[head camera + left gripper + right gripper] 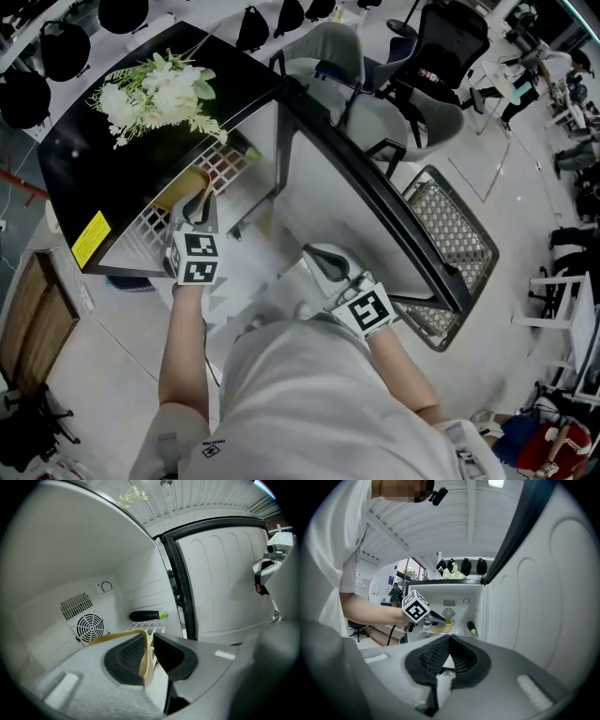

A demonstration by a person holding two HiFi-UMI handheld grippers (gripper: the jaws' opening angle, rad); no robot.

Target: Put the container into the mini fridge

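Note:
The yellow container [184, 187] is held over the white wire shelf [225, 169] inside the open mini fridge [84, 159]. My left gripper [199, 210] is shut on its near rim. In the left gripper view the tan container rim [146, 665] is pinched between the dark pads of the left gripper [149, 641]. My right gripper [321, 260] hangs lower, in front of the open door [347, 206], shut with nothing in it. The right gripper view looks past the closed right gripper [449, 641] at the left gripper's marker cube [415, 606] and the container [443, 626].
A dark eggplant [147, 616] lies on the shelf at the back right, also in the right gripper view as the eggplant [472, 629]. A round fan grille [90, 626] sits on the rear wall. White flowers [155, 92] lie on the fridge top. Office chairs [412, 84] stand behind.

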